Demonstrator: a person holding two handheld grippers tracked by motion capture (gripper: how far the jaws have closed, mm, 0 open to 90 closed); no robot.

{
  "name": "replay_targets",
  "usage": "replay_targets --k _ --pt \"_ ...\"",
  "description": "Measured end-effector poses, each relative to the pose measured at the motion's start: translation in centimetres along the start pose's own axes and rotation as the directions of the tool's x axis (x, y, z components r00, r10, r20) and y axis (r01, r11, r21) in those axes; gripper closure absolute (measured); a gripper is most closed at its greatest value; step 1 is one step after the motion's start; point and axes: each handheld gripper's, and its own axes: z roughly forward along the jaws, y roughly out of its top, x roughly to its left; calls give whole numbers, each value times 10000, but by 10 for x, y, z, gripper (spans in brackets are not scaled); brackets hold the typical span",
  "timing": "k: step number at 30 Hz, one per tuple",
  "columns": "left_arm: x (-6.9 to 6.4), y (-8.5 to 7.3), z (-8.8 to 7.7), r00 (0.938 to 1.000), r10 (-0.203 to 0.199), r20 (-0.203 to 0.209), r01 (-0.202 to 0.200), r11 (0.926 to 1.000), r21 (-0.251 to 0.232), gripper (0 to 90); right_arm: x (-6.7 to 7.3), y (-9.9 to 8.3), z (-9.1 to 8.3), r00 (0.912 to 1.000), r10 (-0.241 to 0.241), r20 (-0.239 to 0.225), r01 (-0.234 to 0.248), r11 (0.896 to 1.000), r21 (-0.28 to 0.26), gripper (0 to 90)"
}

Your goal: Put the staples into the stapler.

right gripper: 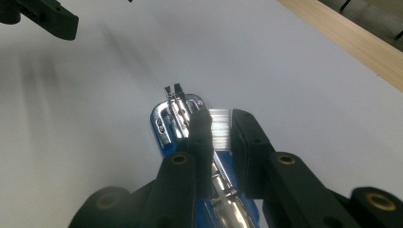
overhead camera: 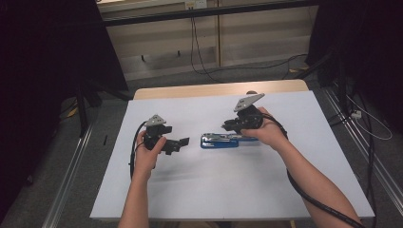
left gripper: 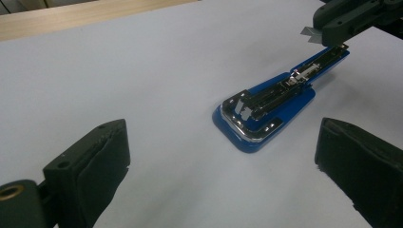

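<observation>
So the right gripper (right gripper: 219, 124) has its jaws pinched down narrow on a little strip of staples (right gripper: 219, 130), a shiny silver bar held crosswise between the two black pads, right above the blue stapler (overhead camera: 219, 140). From the left gripper view you can see that same gripper (left gripper: 328, 33) hanging over the stapler's (left gripper: 266, 107) far end with the silvery strip (left gripper: 309, 34) sticking out of its tip, clear of the open track below it. The left gripper (overhead camera: 178, 144) is on the other side of the stapler, near its rounded end but not touching it, jaws spread wide with nothing between them; in its own view the two pads (left gripper: 102, 156) frame the stapler from well back. The stapler lies flat on the white table cover (overhead camera: 214, 190), about in the middle, between the two grippers. Its long axis runs left to right across the table in the high view, with the wide rounded nose pointing at the left gripper and the narrower hinge end tucked under the right gripper. It's opened up, so the metal staple channel (right gripper: 178, 111) faces upward along the blue base. The person's hands hold both grippers from the near edge, and a wooden table edge (overhead camera: 218, 89) peeks out beyond the stapler past the cover.
</observation>
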Motion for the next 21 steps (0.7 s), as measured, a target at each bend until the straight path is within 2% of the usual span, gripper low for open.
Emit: replay_targets --k 4,12,17,21 --pt "1 -1 -2 9999 -119 -16 119 9999 -51 45 3 2 6 9998 -107 -189 109 9999 121 803" --pt "1 -3 -6 10000 -15 -92 15 10000 -21 45 5 7 14 9987 -294 -425 304 9993 237 803" --pt "3 -4 -9 9999 -46 -122 45 9999 -93 45 6 10 20 9952 -521 -831 541 9983 216 803" --pt "3 -5 -9 9999 -102 -98 101 9999 -94 45 6 12 25 9927 -717 -968 748 9968 286 803"
